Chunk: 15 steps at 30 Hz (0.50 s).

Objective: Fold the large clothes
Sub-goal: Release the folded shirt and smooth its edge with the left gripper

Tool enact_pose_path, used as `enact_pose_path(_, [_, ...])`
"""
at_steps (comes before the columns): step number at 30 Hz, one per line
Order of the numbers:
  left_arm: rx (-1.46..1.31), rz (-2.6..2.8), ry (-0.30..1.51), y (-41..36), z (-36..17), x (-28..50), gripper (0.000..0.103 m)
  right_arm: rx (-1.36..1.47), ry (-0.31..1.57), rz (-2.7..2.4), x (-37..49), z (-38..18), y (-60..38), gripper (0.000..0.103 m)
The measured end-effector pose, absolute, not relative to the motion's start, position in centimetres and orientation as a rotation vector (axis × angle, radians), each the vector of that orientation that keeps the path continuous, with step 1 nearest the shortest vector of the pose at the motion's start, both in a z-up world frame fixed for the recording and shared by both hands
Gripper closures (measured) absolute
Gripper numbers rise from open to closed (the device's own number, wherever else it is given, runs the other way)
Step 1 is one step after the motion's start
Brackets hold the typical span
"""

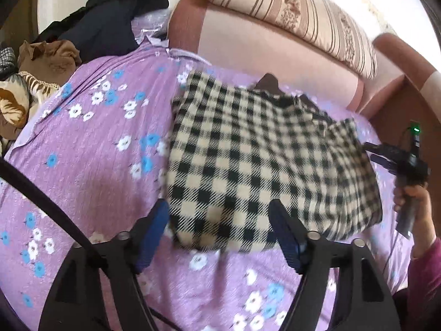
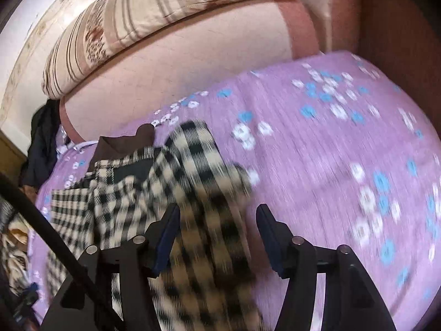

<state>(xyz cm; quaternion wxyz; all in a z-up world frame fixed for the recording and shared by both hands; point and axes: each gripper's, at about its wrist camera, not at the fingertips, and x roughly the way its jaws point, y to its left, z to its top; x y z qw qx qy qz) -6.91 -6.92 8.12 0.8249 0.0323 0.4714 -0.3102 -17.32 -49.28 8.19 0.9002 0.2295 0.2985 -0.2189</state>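
Observation:
A black-and-cream checked garment [image 1: 261, 165] with a brown collar lies folded into a rough rectangle on the purple flowered bedspread [image 1: 96, 143]. My left gripper [image 1: 220, 226] is open, its blue-padded fingers straddling the garment's near edge. My right gripper [image 2: 217, 231] is open above the garment's right part [image 2: 198, 220], which is blurred by motion. In the left wrist view the right gripper [image 1: 386, 154] shows at the garment's right edge, held by a hand.
A pink sofa back [image 1: 275, 44] with a striped cushion [image 1: 297, 13] runs along the far side. A pile of dark and brown clothes [image 1: 82, 27] lies at the far left. The bedspread [image 2: 344, 151] continues to the right.

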Motion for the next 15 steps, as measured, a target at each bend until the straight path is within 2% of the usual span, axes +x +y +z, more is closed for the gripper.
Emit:
enact_pose_path(4, [0.144,-0.642,1.077,-9.3,5.7,-6.3,0.029,0.382,0.659,-0.446,-12.9,8.1,-49.1,0.042])
enact_pose_path(5, [0.168,-0.631,1.089,-9.6,5.1,-6.1,0.029,0.331,0.676,-0.456,-11.9,8.3,-48.7,0.047])
enact_pose_path(6, [0.19,-0.625,1.095,-9.9,4.8,-6.1,0.029,0.287,0.685,-0.463,-11.3,8.4,-48.5,0.076])
enact_pose_path(7, [0.204,-0.624,1.095,-10.0,4.6,-6.1,0.029,0.259,0.684,-0.462,-10.9,8.7,-48.5,0.092])
enact_pose_path(10, [0.237,-0.622,1.072,-10.5,4.6,-6.1,0.029,0.35,0.584,-0.524,-12.0,9.3,-51.3,0.093])
enact_pose_path(13, [0.244,-0.616,1.081,-10.9,4.0,-5.8,0.029,0.459,0.614,-0.491,-11.4,7.3,-53.7,0.093])
enact_pose_path(15, [0.242,-0.609,1.088,-10.8,3.7,-5.8,0.028,0.424,0.617,-0.46,-11.3,7.2,-53.2,0.091])
